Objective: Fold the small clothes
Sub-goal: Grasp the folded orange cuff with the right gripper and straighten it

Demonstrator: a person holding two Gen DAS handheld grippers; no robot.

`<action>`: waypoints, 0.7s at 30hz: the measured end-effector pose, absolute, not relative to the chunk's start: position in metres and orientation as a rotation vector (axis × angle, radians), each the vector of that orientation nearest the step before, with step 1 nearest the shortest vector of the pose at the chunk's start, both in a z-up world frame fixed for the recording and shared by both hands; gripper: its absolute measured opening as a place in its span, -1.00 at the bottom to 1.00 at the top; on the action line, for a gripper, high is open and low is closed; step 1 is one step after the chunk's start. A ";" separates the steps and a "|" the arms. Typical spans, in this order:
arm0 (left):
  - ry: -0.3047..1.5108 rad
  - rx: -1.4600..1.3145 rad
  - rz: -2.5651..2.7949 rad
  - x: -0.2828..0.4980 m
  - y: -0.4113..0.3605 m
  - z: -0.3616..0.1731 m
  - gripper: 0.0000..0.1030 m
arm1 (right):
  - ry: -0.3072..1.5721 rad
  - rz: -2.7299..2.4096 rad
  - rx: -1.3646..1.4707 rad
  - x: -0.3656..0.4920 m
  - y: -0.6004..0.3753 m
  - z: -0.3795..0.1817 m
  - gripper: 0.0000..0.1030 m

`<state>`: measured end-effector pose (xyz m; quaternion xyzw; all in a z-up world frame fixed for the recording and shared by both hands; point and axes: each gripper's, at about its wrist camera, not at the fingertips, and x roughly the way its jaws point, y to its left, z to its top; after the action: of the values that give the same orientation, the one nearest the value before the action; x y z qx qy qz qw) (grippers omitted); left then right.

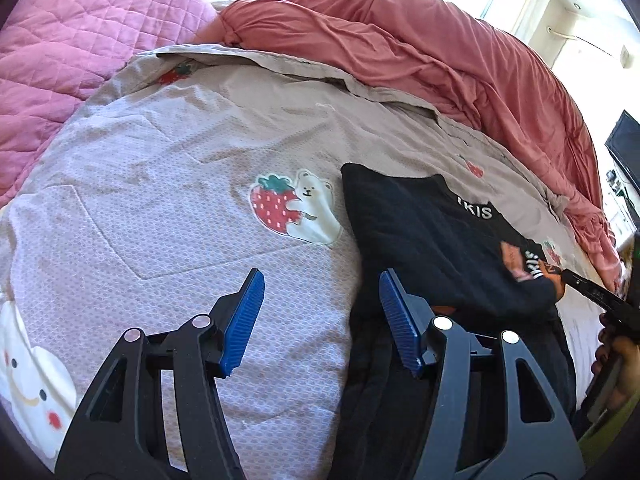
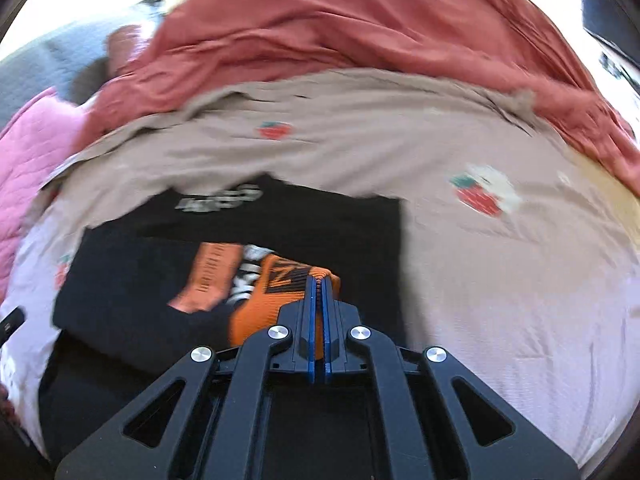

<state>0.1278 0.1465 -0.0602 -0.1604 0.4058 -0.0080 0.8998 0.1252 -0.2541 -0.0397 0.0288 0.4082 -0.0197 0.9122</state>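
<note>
Your left gripper [image 1: 322,316] is spread wide, blue pads [image 1: 246,320] well apart with nothing between them, hovering over the beige strawberry-and-bear bedspread [image 1: 160,168] just at the left edge of the black T-shirt [image 1: 424,236]. Your right gripper [image 2: 319,280] is pressed together, pinching an orange printed part of that black T-shirt [image 2: 280,220]; the fabric bunches up around the fingertips. In the left wrist view the right gripper [image 1: 568,276] shows at the shirt's right side, tip at the orange print. The shirt lies on the bedspread, partly folded over itself, white lettering facing up near its far edge, one straight edge running beside the strawberry-bear patch [image 1: 296,208]. A crumpled salmon-red duvet [image 1: 420,52] is piled along the far side of the bed, touching the bedspread's far edge. A pink quilted blanket [image 1: 72,32] sits at the far left corner. Right wrist view is motion-blurred, so the print's text is unreadable there.
</note>
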 end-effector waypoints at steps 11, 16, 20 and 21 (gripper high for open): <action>0.863 -0.232 -0.112 0.128 0.101 -0.064 0.05 | 0.902 0.007 0.338 0.123 -0.303 -0.066 -0.26; 0.828 -0.228 -0.148 0.147 0.080 -0.047 0.12 | 0.914 0.054 0.481 0.134 -0.314 -0.069 -0.24; 0.817 -0.223 -0.178 0.167 0.057 -0.040 0.14 | 0.973 0.073 0.550 0.148 -0.312 -0.083 -0.24; 0.821 -0.214 -0.186 0.171 0.052 -0.041 0.18 | 0.979 0.078 0.546 0.149 -0.310 -0.084 -0.30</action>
<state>0.1709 0.0520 -0.0414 -0.1036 0.3976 -0.0899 0.9072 0.1490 -0.3097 -0.0844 0.2589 0.4643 0.0369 0.8462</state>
